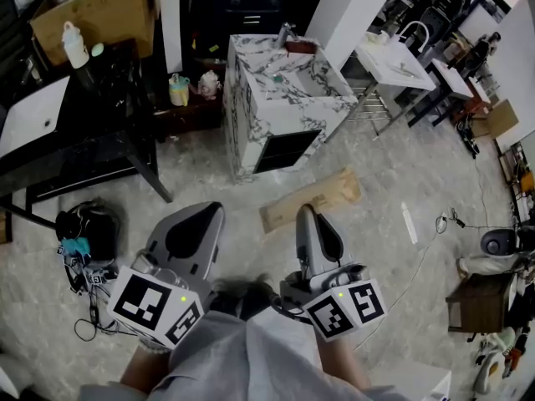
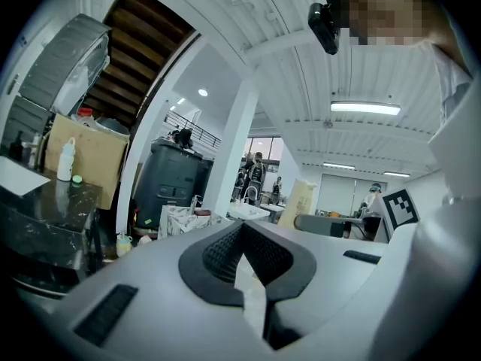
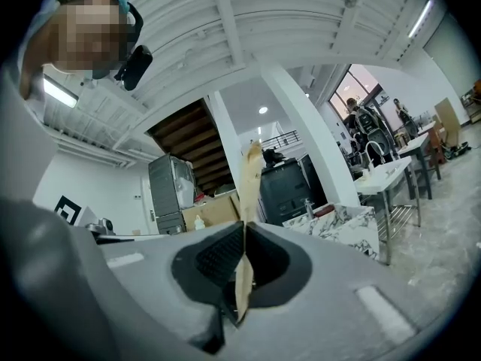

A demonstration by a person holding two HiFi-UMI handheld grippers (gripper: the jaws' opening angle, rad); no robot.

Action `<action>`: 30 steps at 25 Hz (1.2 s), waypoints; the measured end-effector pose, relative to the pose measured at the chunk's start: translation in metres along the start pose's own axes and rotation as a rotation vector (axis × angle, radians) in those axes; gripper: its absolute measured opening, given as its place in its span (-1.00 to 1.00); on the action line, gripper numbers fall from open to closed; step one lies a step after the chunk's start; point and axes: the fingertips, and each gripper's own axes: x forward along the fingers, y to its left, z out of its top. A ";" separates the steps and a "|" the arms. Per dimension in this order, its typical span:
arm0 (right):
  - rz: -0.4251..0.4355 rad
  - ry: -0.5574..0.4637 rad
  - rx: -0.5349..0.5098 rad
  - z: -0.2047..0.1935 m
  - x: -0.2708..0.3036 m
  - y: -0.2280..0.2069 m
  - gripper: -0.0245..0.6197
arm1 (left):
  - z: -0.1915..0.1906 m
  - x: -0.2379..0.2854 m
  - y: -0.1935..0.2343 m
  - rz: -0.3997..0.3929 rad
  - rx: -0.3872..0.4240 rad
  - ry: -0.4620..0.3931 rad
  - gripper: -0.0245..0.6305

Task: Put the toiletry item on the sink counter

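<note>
Toiletry items stood well ahead of both hand-held grippers, none of them held: a white bottle (image 1: 75, 45) on the black desk (image 1: 117, 124) at upper left, and a yellow bottle (image 1: 178, 90) on a low dark shelf (image 1: 194, 112) between that desk and the sink counter (image 1: 251, 98). Which of them the task meant could not be told. The marble-patterned sink counter, with its tap (image 1: 284, 33) at the back, stood across the pale floor (image 1: 201, 174) from the person, beyond a flat piece of cardboard (image 1: 338, 188) lying on that floor.

The left hand-held gripper (image 1: 219, 211) pointed toward the counter with its jaws together and nothing between them. The right hand-held gripper (image 1: 305, 211), beside it and tipped over the near end of the cardboard, also had its jaws pressed together; its own view showed a thin tan strip (image 3: 251, 173) along the line where they met, though whether that strip was gripped or lay behind could not be told.

Each hand-held gripper carried a cube with black-and-white square markers. Print on the bottles was too small to read.
</note>
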 end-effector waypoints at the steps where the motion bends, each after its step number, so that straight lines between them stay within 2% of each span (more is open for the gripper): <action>1: -0.001 -0.001 0.003 0.000 -0.001 0.001 -0.91 | 0.000 -0.001 0.000 0.000 0.000 -0.001 -0.91; 8: 0.000 0.003 0.003 -0.004 -0.002 0.009 -0.91 | -0.001 -0.012 0.005 0.013 -0.012 -0.002 -0.91; 15: 0.004 0.020 0.008 -0.004 0.008 -0.002 -0.91 | 0.001 -0.001 0.011 0.028 -0.020 0.000 -0.91; 30: 0.090 0.066 0.026 0.004 0.093 -0.055 -0.91 | 0.021 0.080 0.040 0.093 -0.024 -0.014 -0.91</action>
